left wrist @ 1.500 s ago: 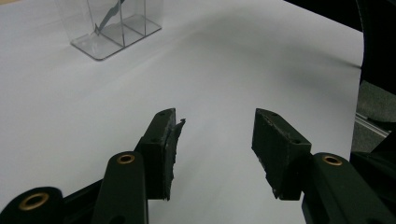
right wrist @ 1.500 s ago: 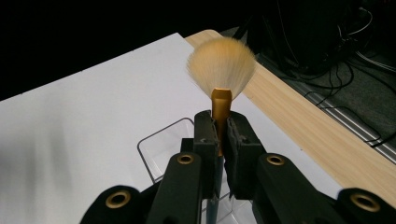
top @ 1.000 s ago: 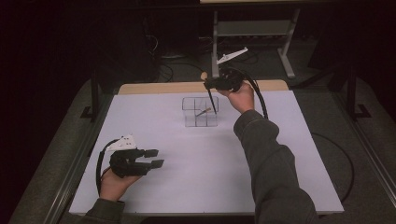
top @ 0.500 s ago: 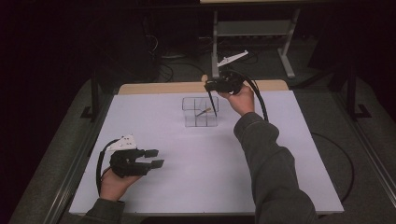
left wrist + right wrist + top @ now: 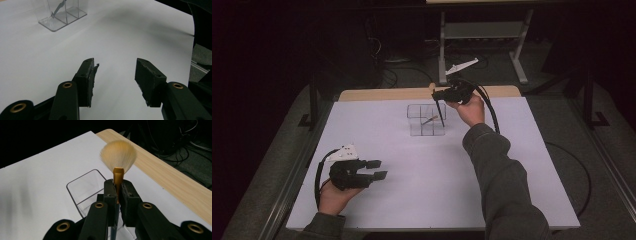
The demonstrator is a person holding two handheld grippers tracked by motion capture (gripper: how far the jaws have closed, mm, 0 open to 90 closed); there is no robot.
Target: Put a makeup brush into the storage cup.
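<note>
White sheet covers my table (image 5: pixel 512 165), one clear organizer (image 5: pixel 427 120) at its far middle. Right of it, my right gripper (image 5: pixel 438 96) holds one brush (image 5: pixel 441 112) upright, clamped on its gold ferrule (image 5: pixel 118 182). Left gripper (image 5: pixel 115 75), well short of the organizer, jaws apart, empty.

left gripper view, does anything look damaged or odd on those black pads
Yes: the pad of the left tool on the picture's left is ragged, a torn flap sticking out at its tip. The other pad looks rough-edged too.
</note>
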